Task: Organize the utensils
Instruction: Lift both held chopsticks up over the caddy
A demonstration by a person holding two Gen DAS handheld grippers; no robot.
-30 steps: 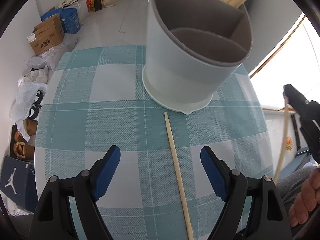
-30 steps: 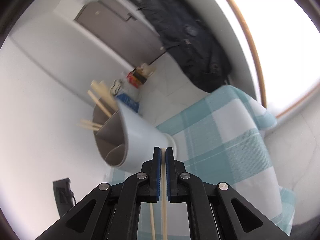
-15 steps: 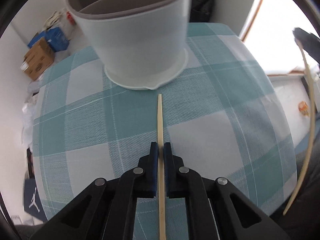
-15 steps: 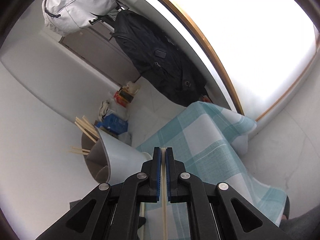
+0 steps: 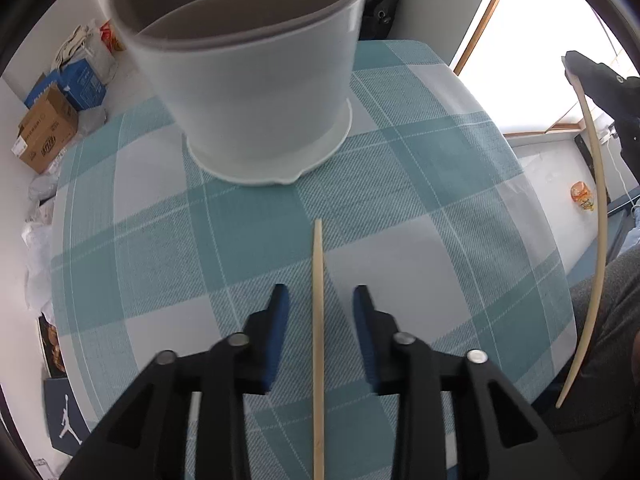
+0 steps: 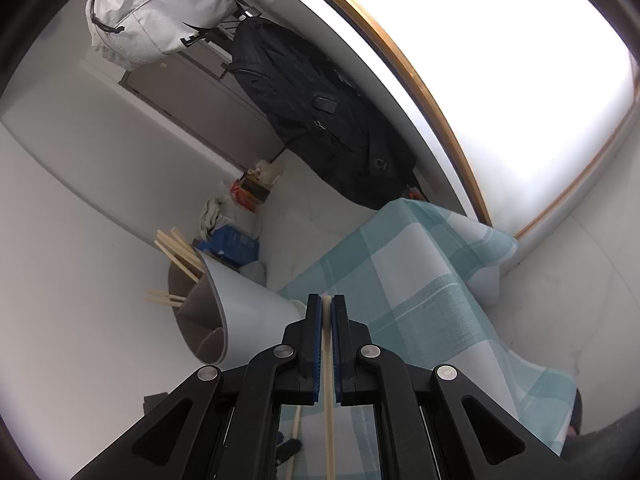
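Beyond the opening left tongs straddling a chopstick, the divided holder keeps chopsticks; the right tongs clamp another chopstick.

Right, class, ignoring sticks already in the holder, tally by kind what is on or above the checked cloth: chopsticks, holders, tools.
Pale wooden chopsticks: 2 (lying chopstick, held chopstick)
White round divided holder: 1
Black blue-padded tools: 2 (left tool opening, lying chopstick between its jaws untouched; right tool shut on held chopstick)
Total: 5
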